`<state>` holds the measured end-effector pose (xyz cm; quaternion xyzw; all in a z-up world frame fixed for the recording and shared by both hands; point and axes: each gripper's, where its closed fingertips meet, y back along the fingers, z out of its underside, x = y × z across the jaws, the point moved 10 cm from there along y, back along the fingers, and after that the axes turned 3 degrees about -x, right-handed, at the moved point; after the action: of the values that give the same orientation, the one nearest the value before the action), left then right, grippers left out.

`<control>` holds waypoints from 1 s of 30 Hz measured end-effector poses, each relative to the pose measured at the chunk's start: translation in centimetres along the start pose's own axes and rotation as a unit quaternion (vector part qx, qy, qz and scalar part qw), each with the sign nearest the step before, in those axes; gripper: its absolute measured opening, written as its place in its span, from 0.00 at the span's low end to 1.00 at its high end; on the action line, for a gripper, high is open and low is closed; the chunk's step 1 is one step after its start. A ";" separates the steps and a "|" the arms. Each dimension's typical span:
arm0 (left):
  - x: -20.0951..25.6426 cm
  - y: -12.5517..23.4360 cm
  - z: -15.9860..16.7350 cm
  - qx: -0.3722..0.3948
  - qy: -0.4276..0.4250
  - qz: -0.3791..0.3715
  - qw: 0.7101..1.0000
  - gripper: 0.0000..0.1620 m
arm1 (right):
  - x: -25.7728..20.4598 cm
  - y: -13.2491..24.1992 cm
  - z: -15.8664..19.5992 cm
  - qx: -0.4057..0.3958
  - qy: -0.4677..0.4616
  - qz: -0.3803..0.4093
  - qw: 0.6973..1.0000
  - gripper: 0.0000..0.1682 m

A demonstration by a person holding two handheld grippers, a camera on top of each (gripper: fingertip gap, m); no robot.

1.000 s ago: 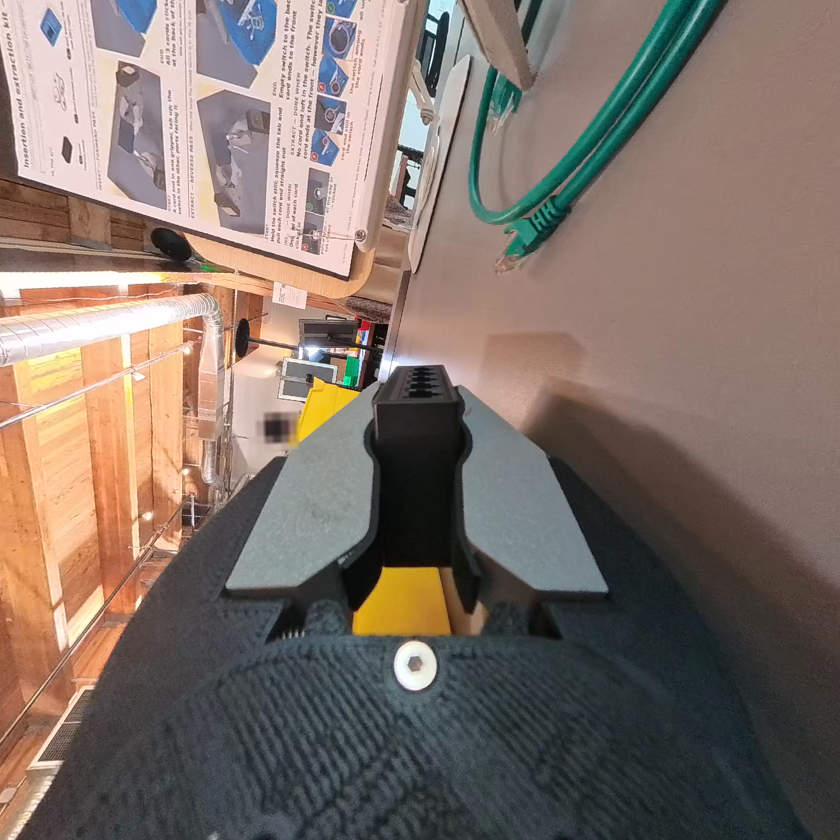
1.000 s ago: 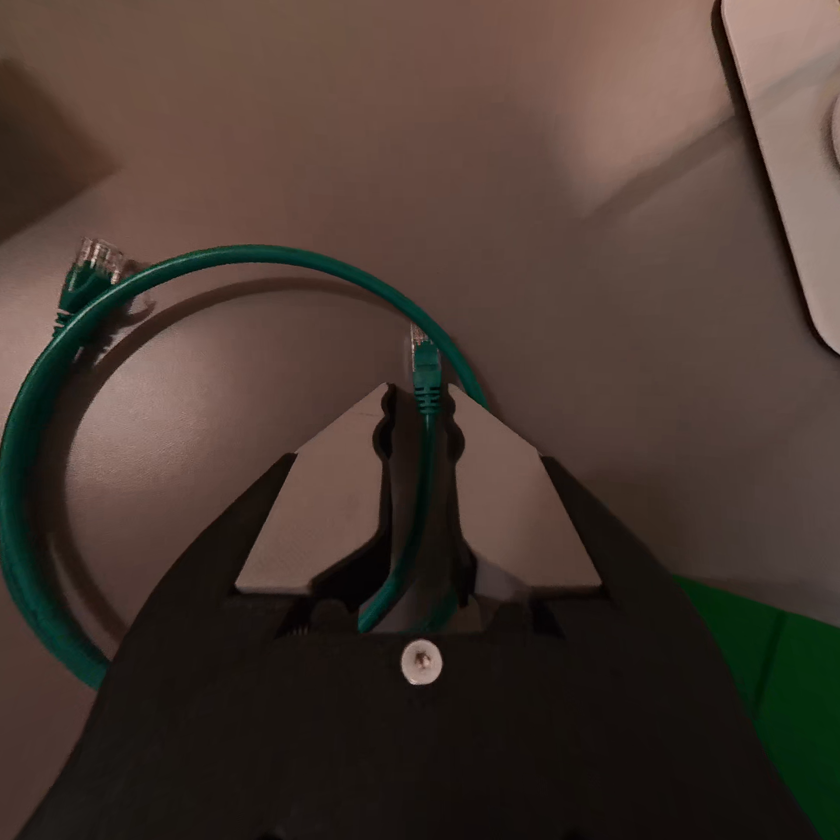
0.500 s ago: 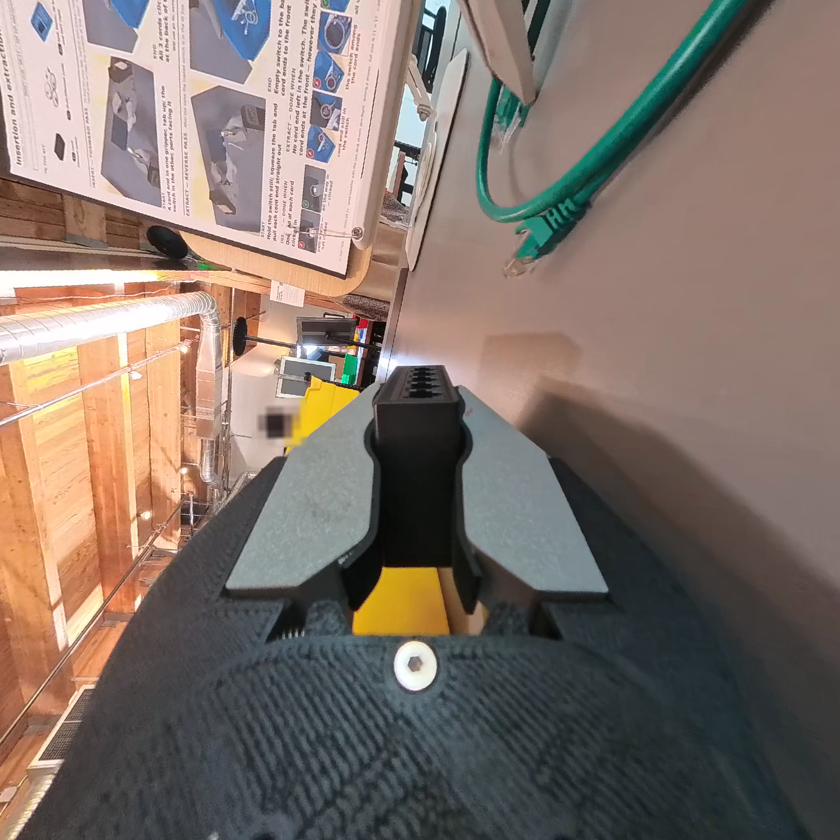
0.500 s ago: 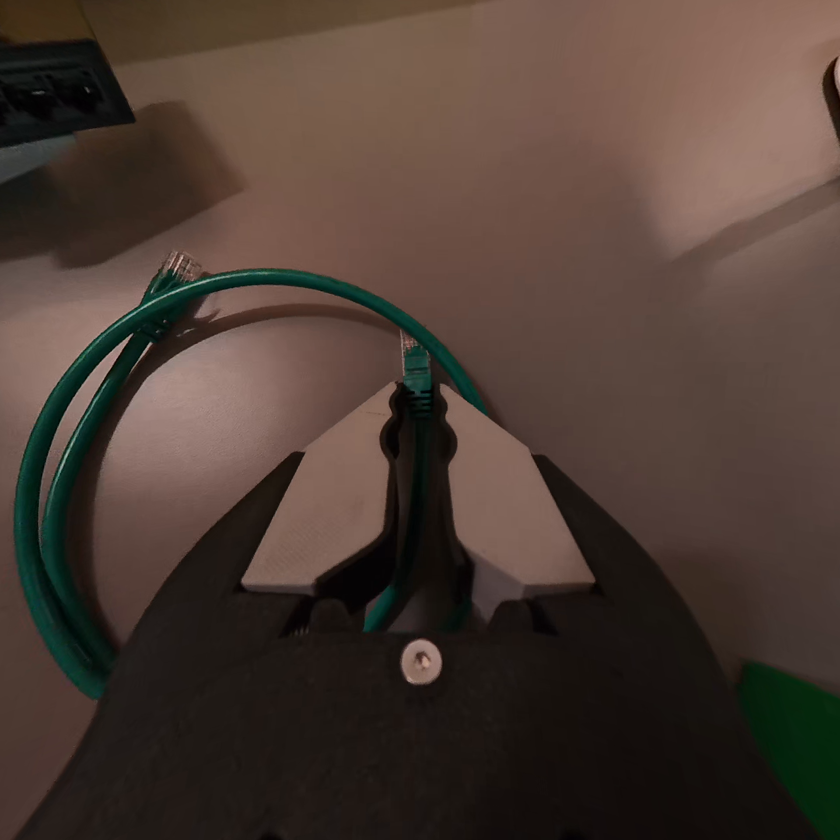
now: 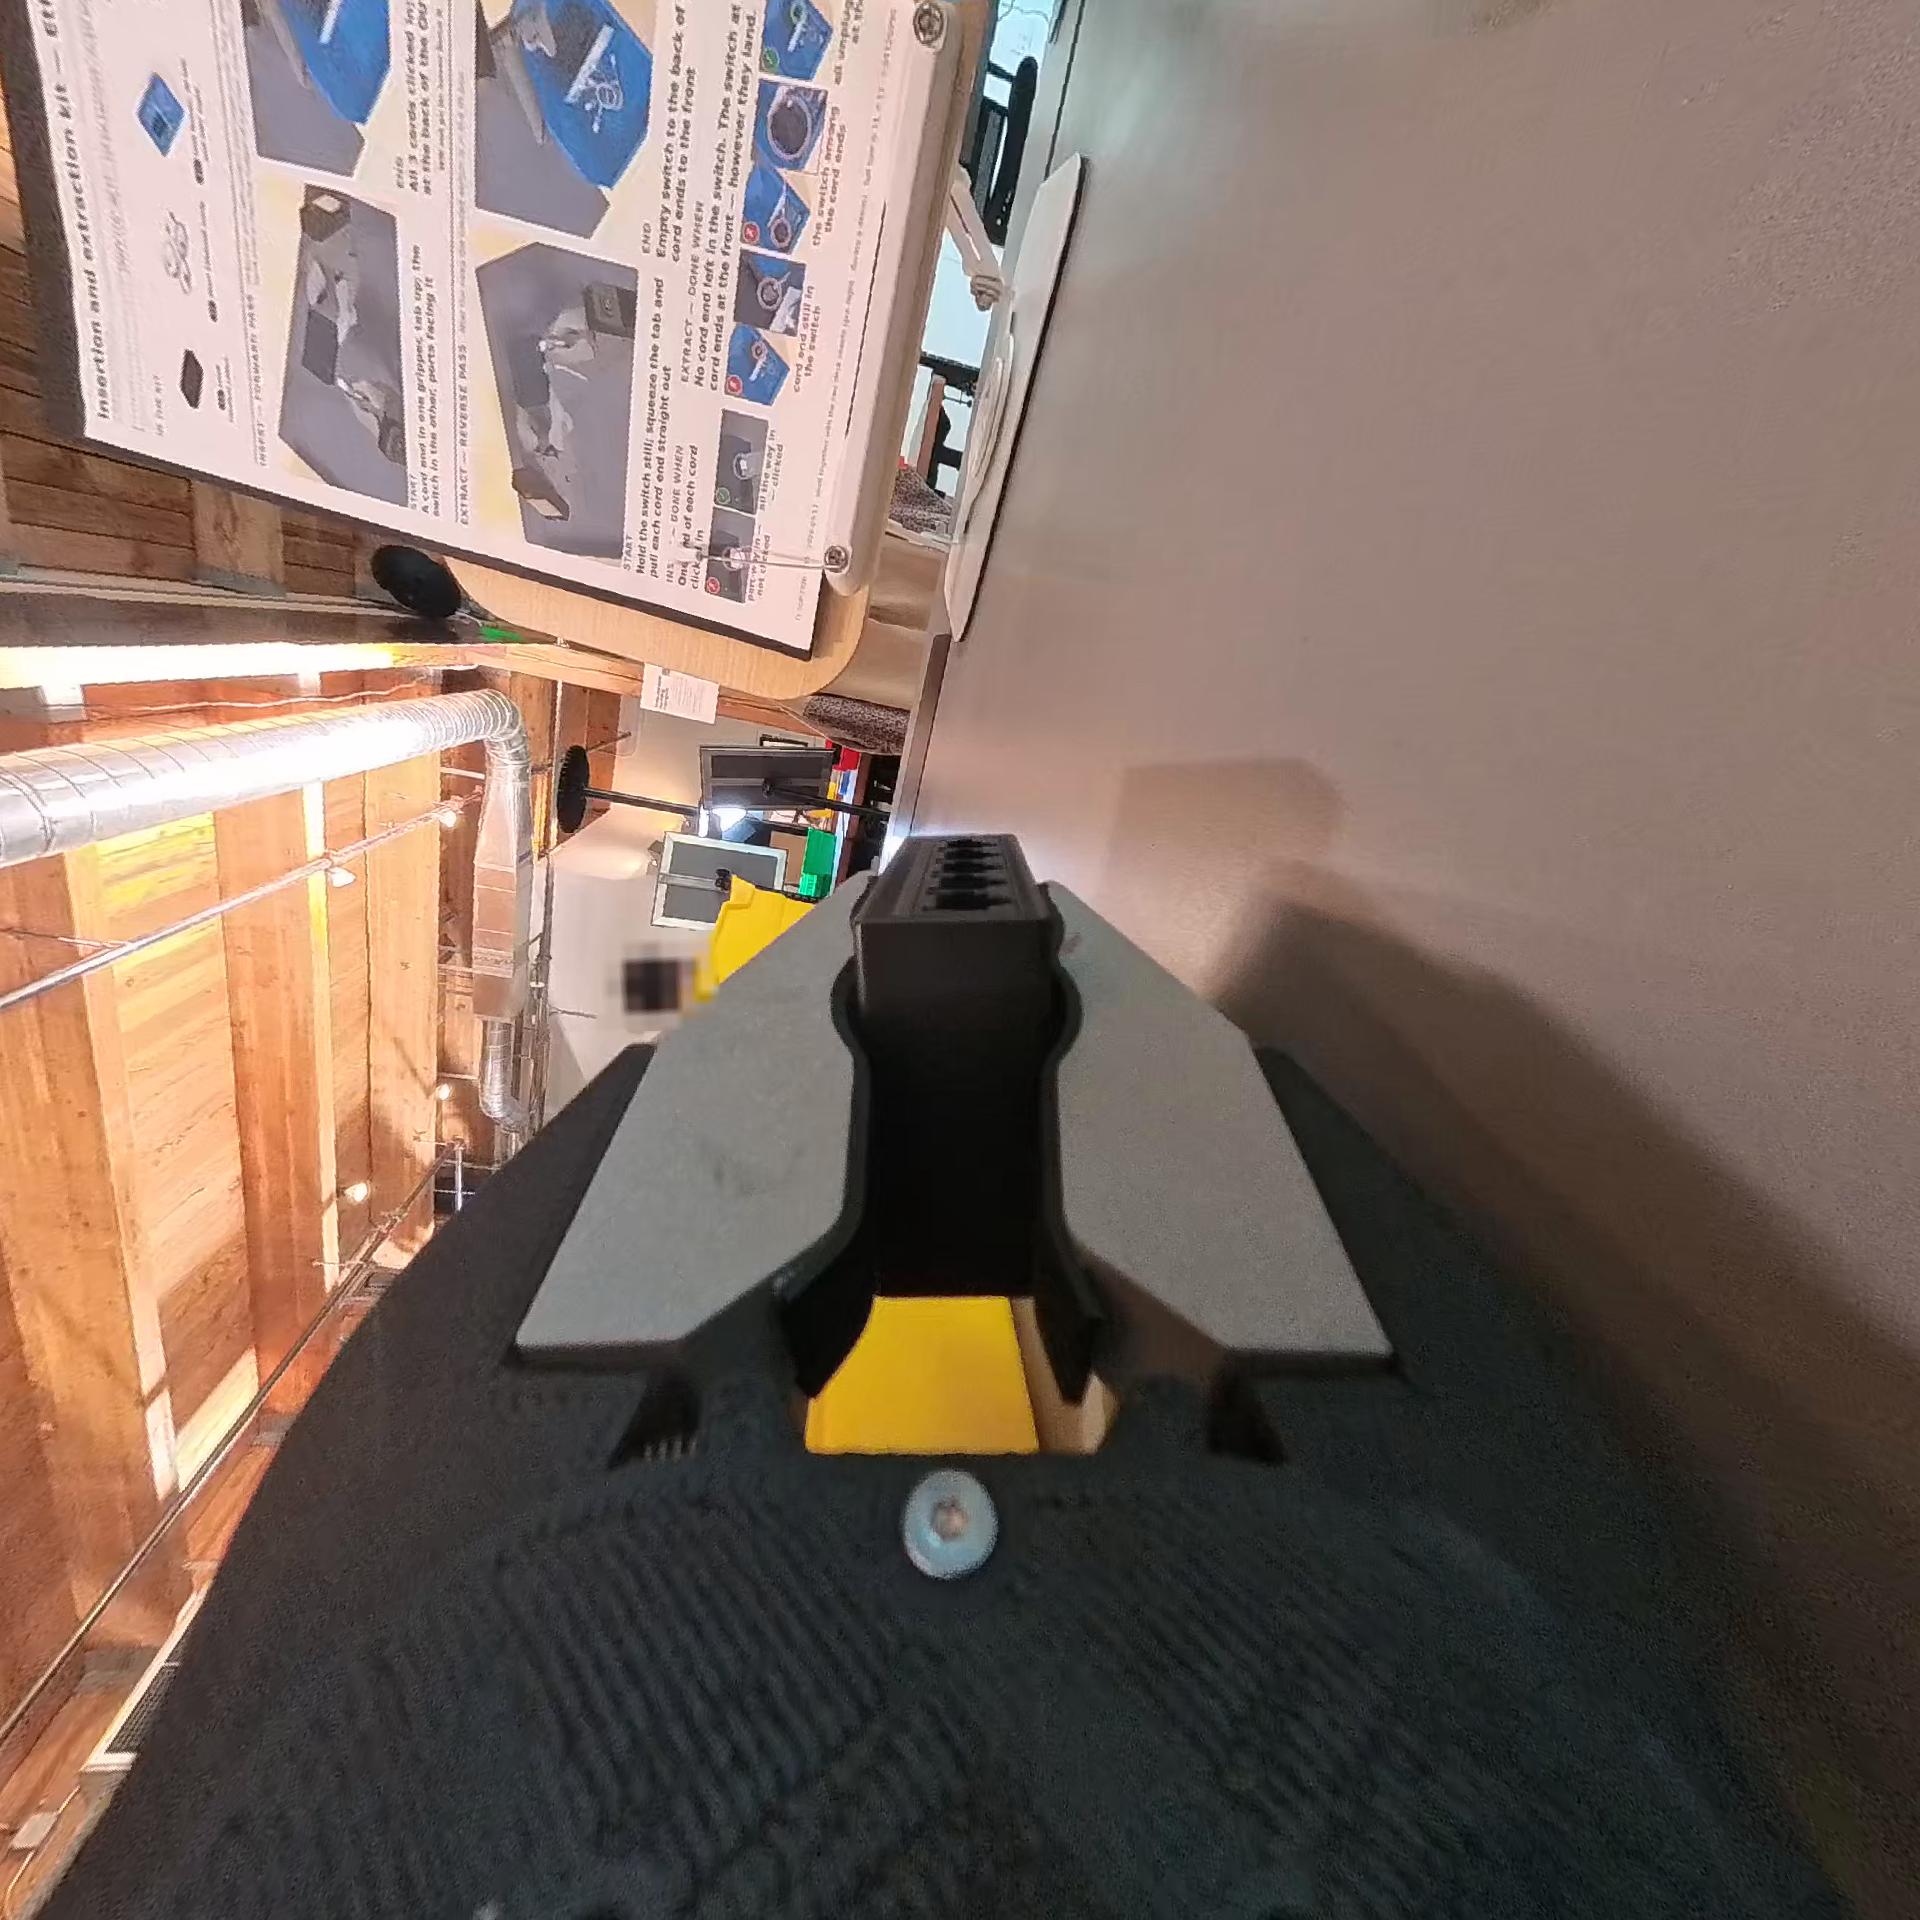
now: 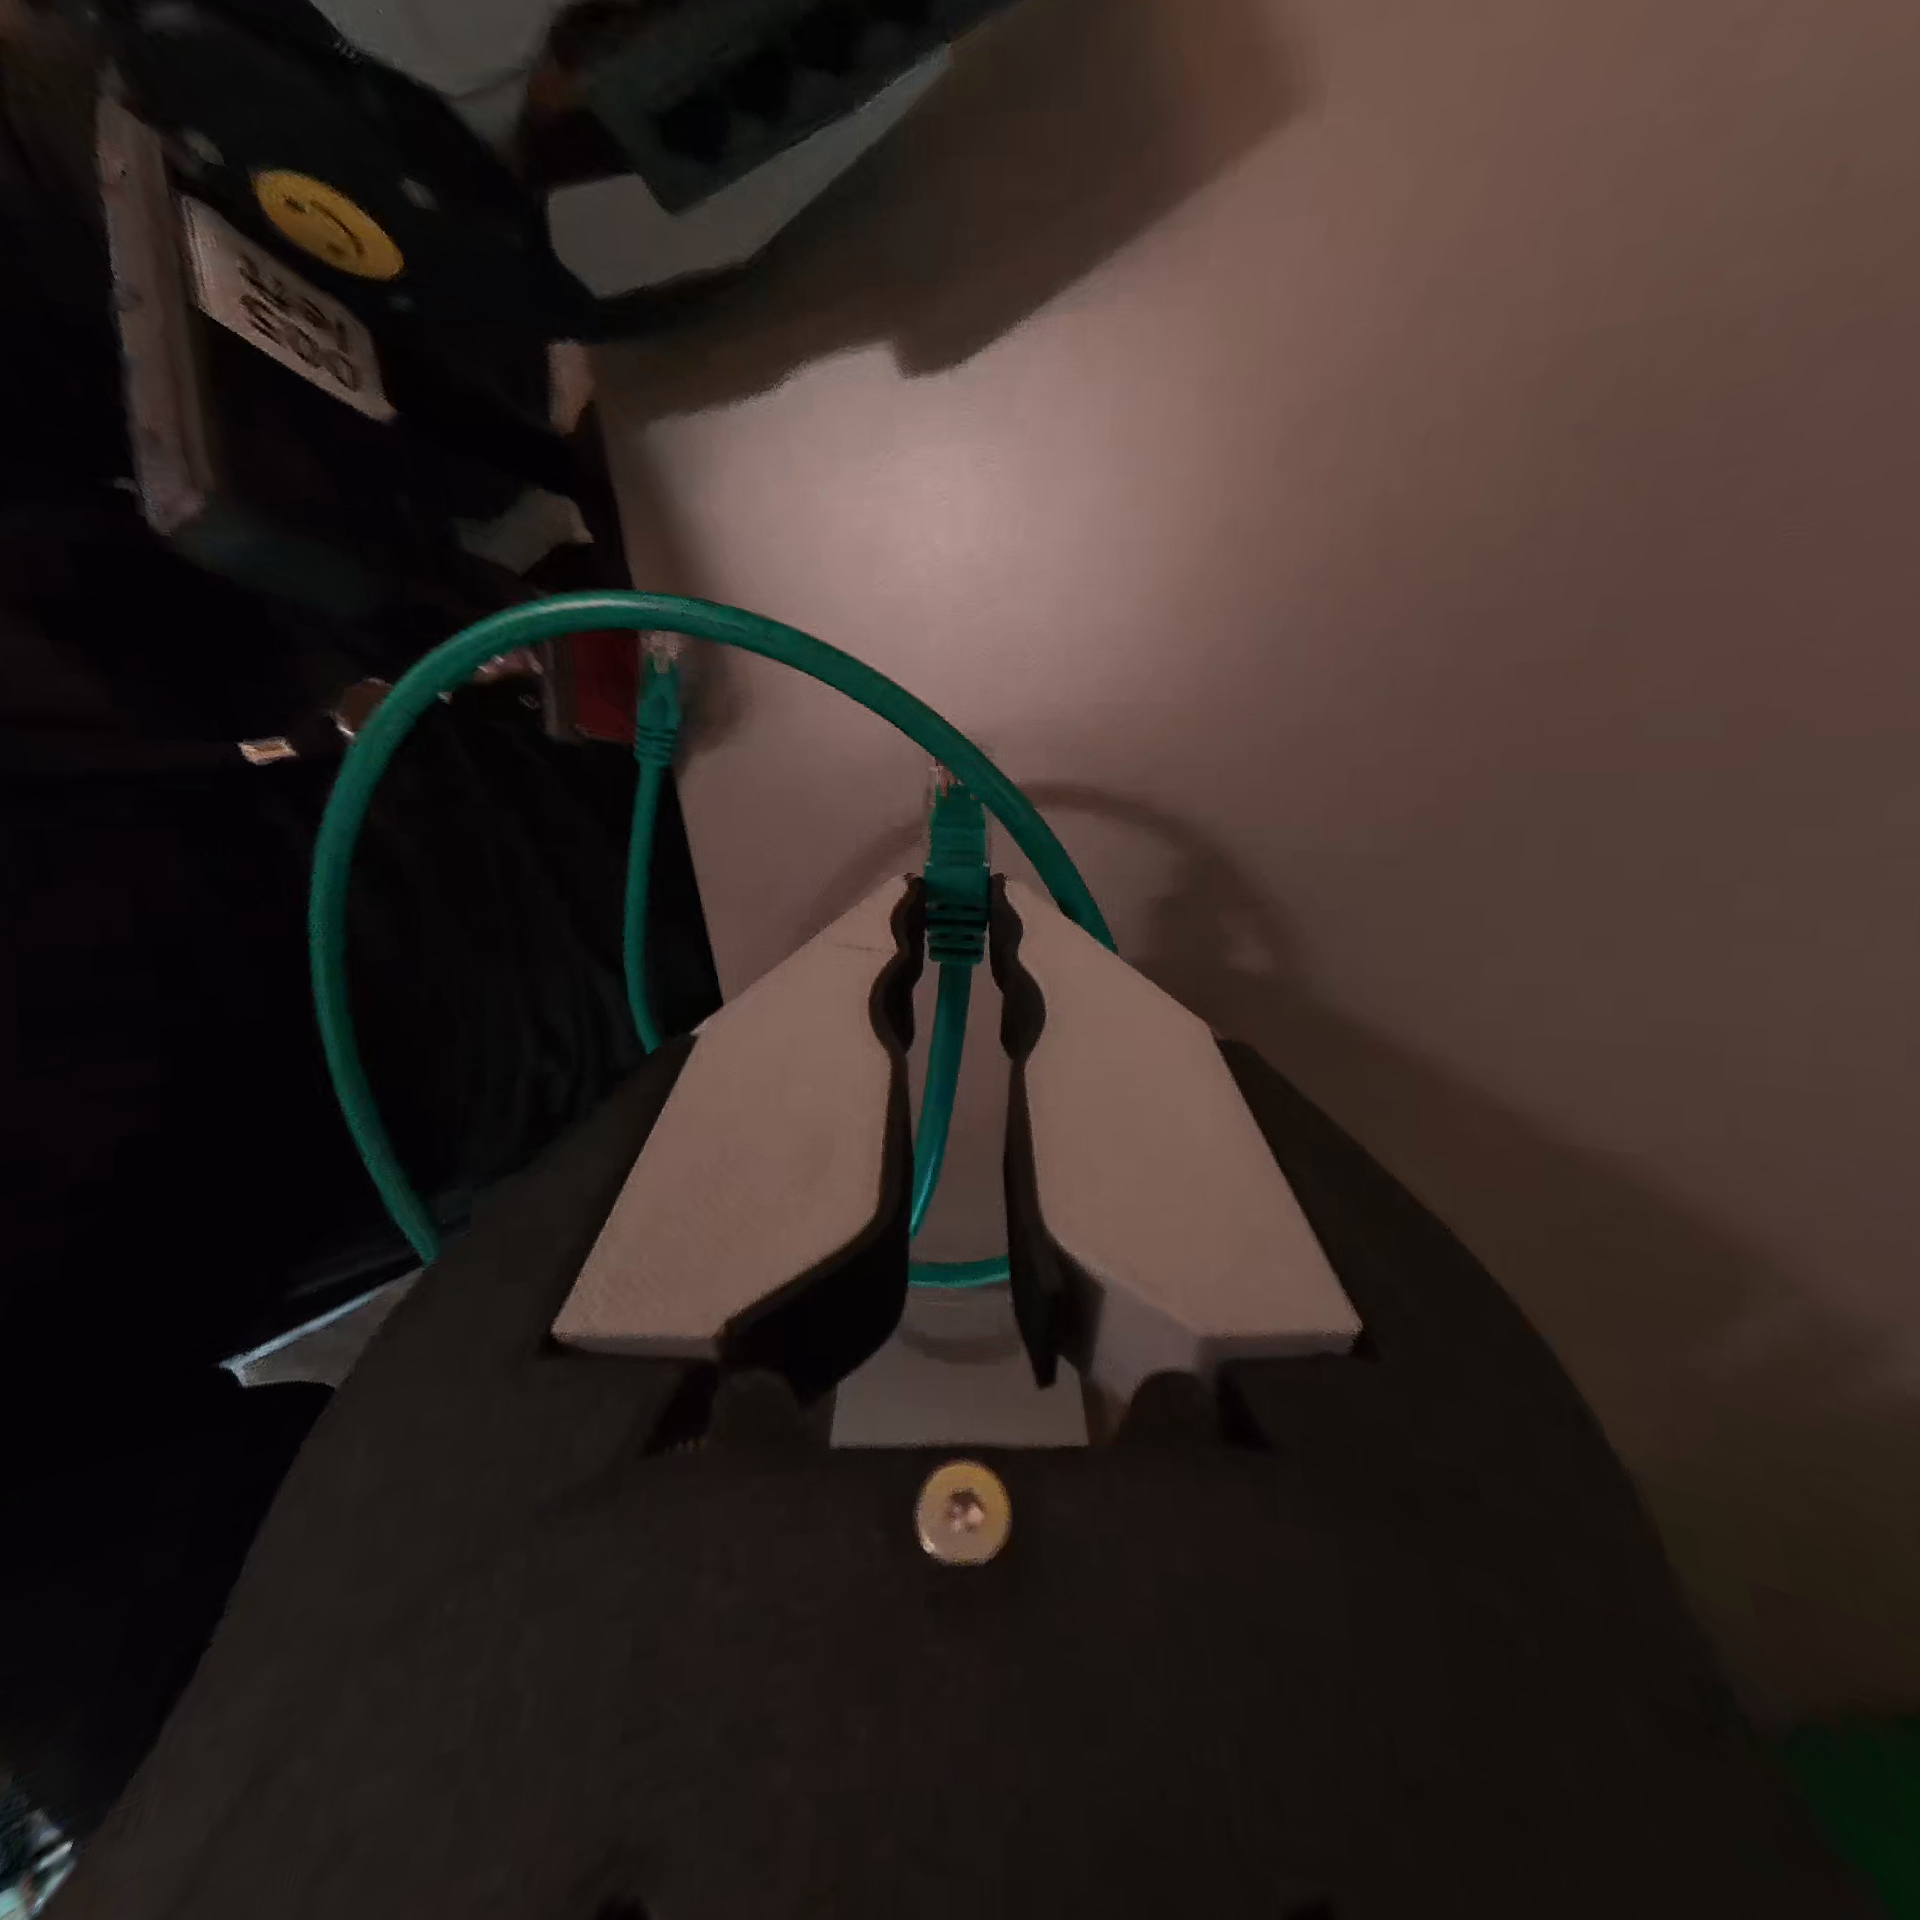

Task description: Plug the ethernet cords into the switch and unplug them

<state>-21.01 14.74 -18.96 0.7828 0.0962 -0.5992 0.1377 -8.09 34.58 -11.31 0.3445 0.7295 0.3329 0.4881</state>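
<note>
My left gripper (image 5: 956, 935) is shut on a black ethernet switch (image 5: 951, 997), held off the grey table with its row of empty ports (image 5: 961, 878) facing away from me. My right gripper (image 6: 958, 894) is shut on the boot of a green ethernet cord (image 6: 954, 862), with the clear plug tip pointing forward. The cord loops in the air to the left (image 6: 343, 883), and its other plug (image 6: 658, 696) hangs free. The switch and the left gripper show blurred at the top left of the right wrist view (image 6: 727, 125).
The grey table (image 5: 1558, 623) fills the right of the left wrist view. An instruction poster (image 5: 468, 260) stands past its far edge beside a white board (image 5: 1023, 395). The table edge (image 6: 665, 831) runs down the right wrist view, with dark space left of it. The grippers' ends are close to 15 centimeters from one another.
My right gripper has lifted the green cord off the table and swung towards the switch, which now shows nearer. The cord has left the left wrist view. The left gripper still holds the switch.
</note>
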 end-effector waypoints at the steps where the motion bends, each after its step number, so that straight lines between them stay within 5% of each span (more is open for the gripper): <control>1: 0.0 0.0 0.0 0.000 0.001 0.000 1.000 0.16 | -0.1 0.1 -0.2 0.018 0.007 -0.001 1.000 0.05; 5: 0.0 0.0 0.0 -0.001 0.002 -0.001 1.000 0.16 | 1.7 -1.1 0.9 -0.091 -0.039 0.134 0.986 0.05; 10: -0.2 0.0 0.0 0.003 0.008 -0.007 1.000 0.16 | 0.2 -2.1 0.1 -0.117 0.022 0.077 0.990 0.05; 13: -0.2 0.0 0.0 0.001 0.004 -0.009 1.000 0.16 | -0.8 -0.9 -1.0 -0.042 0.073 0.013 0.996 0.05; 18: -0.4 0.2 -0.1 0.013 0.007 -0.018 1.000 0.17 | 0.1 0.9 -2.0 0.069 0.049 0.057 0.995 0.05; 22: -0.5 0.3 -0.2 0.024 0.005 -0.014 1.000 0.17 | -2.6 -0.9 -2.9 0.036 0.126 0.127 0.983 0.05; 30: -0.1 1.2 -0.8 0.077 -0.025 -0.016 0.997 0.16 | -6.1 -5.5 -7.5 -0.069 0.168 0.109 0.977 0.05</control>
<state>-19.90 13.90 -18.54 0.7742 0.0590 -0.6263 0.0701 -14.33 25.40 -10.65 0.3265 0.7347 0.4864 0.3420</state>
